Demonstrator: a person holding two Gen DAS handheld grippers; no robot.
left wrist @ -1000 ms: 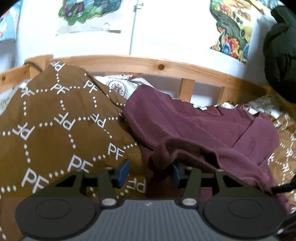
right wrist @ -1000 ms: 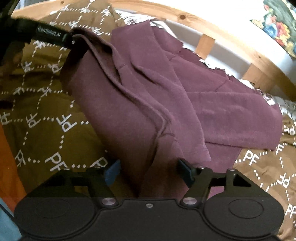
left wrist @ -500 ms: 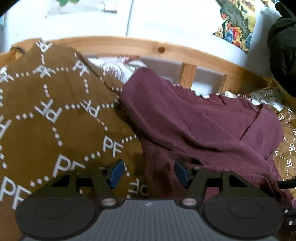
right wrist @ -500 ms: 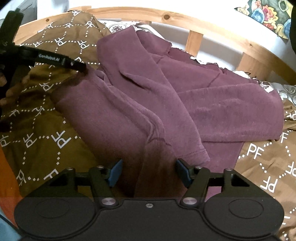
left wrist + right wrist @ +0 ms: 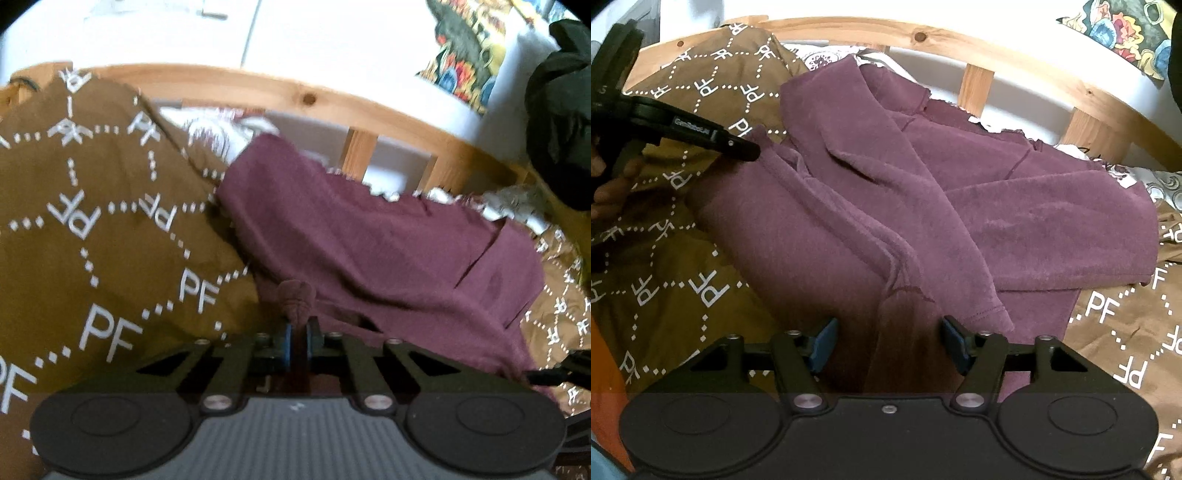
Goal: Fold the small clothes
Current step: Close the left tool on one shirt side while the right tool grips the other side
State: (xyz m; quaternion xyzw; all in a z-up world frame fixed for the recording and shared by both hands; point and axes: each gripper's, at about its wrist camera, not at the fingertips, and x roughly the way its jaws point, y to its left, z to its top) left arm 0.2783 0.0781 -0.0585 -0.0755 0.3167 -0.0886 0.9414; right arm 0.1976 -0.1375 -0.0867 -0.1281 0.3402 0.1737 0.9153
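Bedspread [image 5: 713, 236], brown with white dotted diamonds and "PF" lettering, covers the whole work surface in both views. Wooden bed rail [image 5: 997, 48] curves along the far edge, white wall behind it; a patterned white sheet [image 5: 820, 59] shows between rail and bedspread.

Maroon garment [image 5: 1015, 206] lies across the middle of the bedspread, partly folded: one flap is laid diagonally over the body, its stitched hem ending near the right gripper. Far edge reaches almost to the rail; right edge stops short of the bedspread's right side.

Right gripper [image 5: 888, 341]: jaws spread wide, blue pads well apart. Near portion of the garment runs between them and under the tool; neither pad visibly presses the cloth. From this camera the garment extends away ahead and to the right.

Left gripper [image 5: 297, 341]: jaws pressed together, pinching a small bunched nub of the garment's edge that sticks up just beyond the pads. In the right wrist view this gripper enters from the left, its tip [image 5: 746, 149] touching the garment's left corner, where the cloth is drawn up into ridges. Left wrist view is motion-blurred; finer detail of the pinch cannot be told.

Dark bundle [image 5: 561, 110] hangs at the upper right, against the wall.
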